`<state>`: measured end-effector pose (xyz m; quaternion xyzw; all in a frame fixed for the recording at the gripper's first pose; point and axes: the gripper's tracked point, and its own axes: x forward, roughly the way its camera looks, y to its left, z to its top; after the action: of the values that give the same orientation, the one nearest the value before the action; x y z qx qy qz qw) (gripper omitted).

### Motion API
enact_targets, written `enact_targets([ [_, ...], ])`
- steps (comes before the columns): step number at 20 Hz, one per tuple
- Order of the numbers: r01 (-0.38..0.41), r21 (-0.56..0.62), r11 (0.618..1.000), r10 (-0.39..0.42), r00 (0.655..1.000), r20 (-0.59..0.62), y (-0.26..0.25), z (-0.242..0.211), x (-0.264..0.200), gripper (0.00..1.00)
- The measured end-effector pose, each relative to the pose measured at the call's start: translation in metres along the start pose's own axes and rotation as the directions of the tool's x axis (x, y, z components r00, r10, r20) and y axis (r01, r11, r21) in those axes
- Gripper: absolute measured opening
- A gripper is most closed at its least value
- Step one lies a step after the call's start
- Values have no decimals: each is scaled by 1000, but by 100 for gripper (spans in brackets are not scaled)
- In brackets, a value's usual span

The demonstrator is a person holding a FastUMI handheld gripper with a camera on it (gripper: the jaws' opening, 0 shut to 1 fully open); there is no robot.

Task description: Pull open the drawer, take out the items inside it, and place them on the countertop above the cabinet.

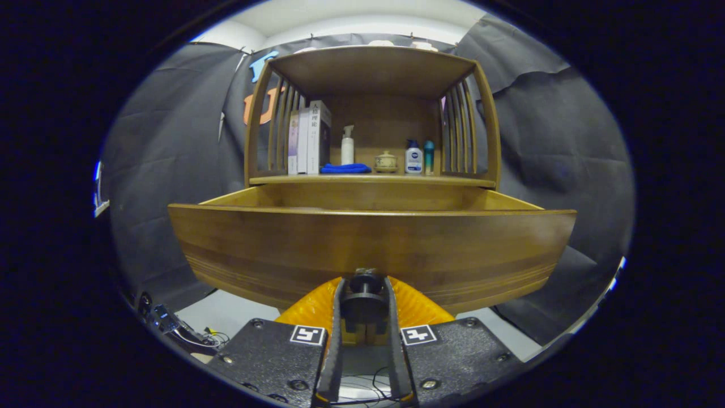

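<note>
While the drawer (371,243) stands pulled out, the tool (364,289) grips its knob (365,281).

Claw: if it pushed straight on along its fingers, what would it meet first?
The claw is already shut on the drawer's dark knob, so it meets the knob at once, with the drawer front right behind it. Going on would likely push the open drawer back in.

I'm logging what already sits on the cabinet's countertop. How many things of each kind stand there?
Books: 3
Bottles: 3, spray bottle, lotion bottle, teal bottle
Blue cloth: 1
Lidded pot: 1
Total: 8
The gripper is shut on the drawer knob.
</note>
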<state>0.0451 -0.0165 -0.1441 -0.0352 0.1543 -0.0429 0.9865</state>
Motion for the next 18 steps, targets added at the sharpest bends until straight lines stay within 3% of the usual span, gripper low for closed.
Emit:
enact_targets([
  [8,-21,0,1000,21,997,-69,0,-8,-13,36],
  [15,-113,-31,993,108,983,-152,12,27,-52,81],
  [17,-204,35,978,207,963,-173,28,43,-62,92],
  [18,-226,71,972,235,955,-182,33,53,-63,93],
])
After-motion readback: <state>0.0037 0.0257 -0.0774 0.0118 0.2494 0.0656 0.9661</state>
